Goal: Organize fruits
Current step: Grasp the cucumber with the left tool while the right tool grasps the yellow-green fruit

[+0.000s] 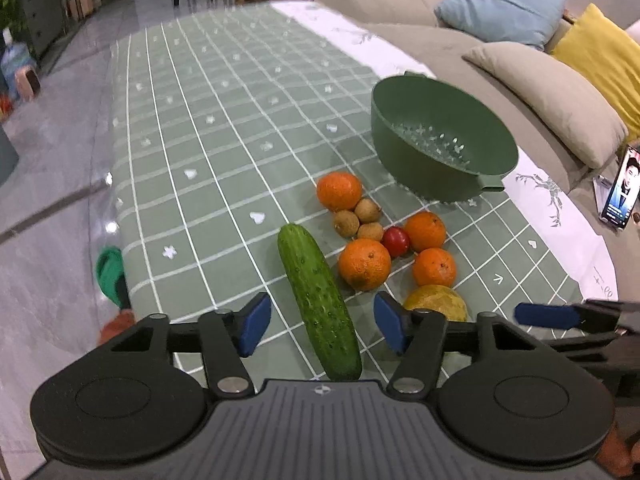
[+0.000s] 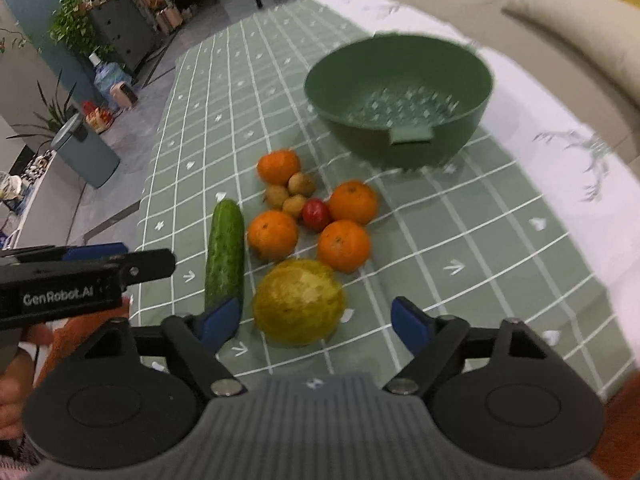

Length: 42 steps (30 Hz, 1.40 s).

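Observation:
A green cucumber (image 1: 318, 304) lies on the checked cloth between the open fingers of my left gripper (image 1: 322, 324), untouched. Beside it sit several oranges (image 1: 364, 264), three small brown fruits (image 1: 356, 220), a small red fruit (image 1: 396, 242) and a yellow-green round fruit (image 1: 436, 302). A green colander bowl (image 1: 440, 144) stands empty behind them. In the right wrist view my right gripper (image 2: 316, 324) is open around the yellow-green fruit (image 2: 298, 302), apart from it. The cucumber (image 2: 225, 252), oranges (image 2: 344, 246) and bowl (image 2: 400, 96) show there too.
The green checked tablecloth (image 1: 208, 152) covers the table, with a white bordered strip (image 1: 560, 216) at the right. A sofa with cushions (image 1: 552, 96) stands past the right edge. A phone (image 1: 620, 188) stands lit at the far right. The left gripper's body (image 2: 80, 280) shows at left.

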Each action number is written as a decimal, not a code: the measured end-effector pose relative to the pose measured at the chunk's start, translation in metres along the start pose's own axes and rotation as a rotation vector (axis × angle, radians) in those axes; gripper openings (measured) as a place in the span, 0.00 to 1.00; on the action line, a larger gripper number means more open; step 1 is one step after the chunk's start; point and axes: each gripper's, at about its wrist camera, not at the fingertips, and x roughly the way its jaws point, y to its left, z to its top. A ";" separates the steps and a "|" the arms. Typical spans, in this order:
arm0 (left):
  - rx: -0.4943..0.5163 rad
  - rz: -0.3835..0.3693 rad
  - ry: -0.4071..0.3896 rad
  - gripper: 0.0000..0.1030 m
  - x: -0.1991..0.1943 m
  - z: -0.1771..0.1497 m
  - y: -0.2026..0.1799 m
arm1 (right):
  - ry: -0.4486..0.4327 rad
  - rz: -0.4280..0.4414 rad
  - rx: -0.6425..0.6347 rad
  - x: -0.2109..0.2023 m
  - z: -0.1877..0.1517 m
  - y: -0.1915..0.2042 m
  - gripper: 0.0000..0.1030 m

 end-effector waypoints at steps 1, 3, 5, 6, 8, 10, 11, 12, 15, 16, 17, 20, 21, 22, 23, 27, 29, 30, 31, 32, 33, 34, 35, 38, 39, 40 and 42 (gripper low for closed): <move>-0.010 -0.007 0.012 0.60 0.004 0.001 0.001 | 0.011 0.006 0.008 0.004 0.001 0.001 0.73; -0.038 -0.021 0.037 0.60 0.015 0.003 0.005 | 0.030 0.014 0.025 0.012 0.004 0.001 0.73; -0.062 -0.016 0.063 0.60 0.026 0.004 0.008 | 0.047 0.011 0.038 0.020 0.007 0.000 0.74; -0.071 -0.016 0.075 0.60 0.032 0.004 0.009 | 0.060 0.012 0.048 0.025 0.008 -0.001 0.74; -0.079 -0.016 0.094 0.60 0.039 0.004 0.011 | 0.081 0.017 0.068 0.032 0.011 -0.003 0.75; -0.084 -0.019 0.104 0.60 0.045 0.004 0.012 | 0.101 0.021 0.082 0.040 0.012 -0.004 0.75; -0.087 -0.021 0.109 0.60 0.048 0.004 0.012 | 0.111 0.024 0.087 0.043 0.012 -0.005 0.75; -0.092 -0.022 0.112 0.60 0.051 0.005 0.013 | 0.122 0.029 0.091 0.046 0.013 -0.005 0.75; -0.107 -0.030 0.123 0.60 0.056 0.008 0.014 | 0.140 0.040 0.094 0.052 0.014 -0.004 0.75; -0.106 -0.031 0.126 0.59 0.058 0.010 0.014 | 0.143 0.043 0.094 0.054 0.014 -0.005 0.74; -0.104 -0.029 0.127 0.59 0.061 0.011 0.014 | 0.149 0.045 0.095 0.056 0.015 -0.005 0.74; -0.096 -0.024 0.133 0.56 0.067 0.015 0.012 | 0.167 0.055 0.106 0.064 0.016 -0.008 0.71; -0.095 -0.024 0.135 0.53 0.069 0.016 0.012 | 0.173 0.065 0.116 0.066 0.016 -0.009 0.69; -0.094 -0.023 0.138 0.48 0.070 0.016 0.012 | 0.177 0.075 0.123 0.068 0.016 -0.010 0.67; -0.095 -0.021 0.141 0.46 0.072 0.017 0.012 | 0.182 0.086 0.127 0.069 0.016 -0.011 0.66; -0.110 -0.030 0.146 0.40 0.075 0.018 0.014 | 0.184 0.088 0.106 0.069 0.017 -0.008 0.65; -0.108 -0.031 0.144 0.39 0.075 0.018 0.013 | 0.184 0.091 0.112 0.069 0.017 -0.009 0.65; -0.110 -0.032 0.143 0.39 0.074 0.018 0.014 | 0.184 0.093 0.111 0.068 0.017 -0.009 0.65; -0.114 -0.035 0.143 0.38 0.074 0.017 0.014 | 0.185 0.093 0.109 0.068 0.017 -0.009 0.65; -0.119 -0.042 0.143 0.38 0.074 0.017 0.015 | 0.186 0.091 0.107 0.068 0.017 -0.009 0.65; -0.119 -0.045 0.147 0.37 0.073 0.017 0.015 | 0.186 0.087 0.104 0.068 0.017 -0.008 0.65; -0.117 -0.042 0.148 0.37 0.072 0.016 0.015 | 0.184 0.080 0.098 0.067 0.016 -0.008 0.64; -0.117 -0.038 0.146 0.37 0.070 0.015 0.015 | 0.181 0.075 0.093 0.065 0.015 -0.008 0.64; -0.126 -0.037 0.137 0.34 0.062 0.010 0.016 | 0.167 0.070 0.095 0.059 0.013 -0.010 0.64; -0.133 -0.043 0.134 0.34 0.059 0.009 0.017 | 0.161 0.069 0.095 0.056 0.012 -0.010 0.64; -0.136 -0.047 0.129 0.33 0.055 0.009 0.017 | 0.155 0.068 0.092 0.053 0.012 -0.010 0.64; -0.133 -0.057 0.105 0.31 0.044 0.008 0.017 | 0.141 0.068 0.087 0.047 0.010 -0.010 0.64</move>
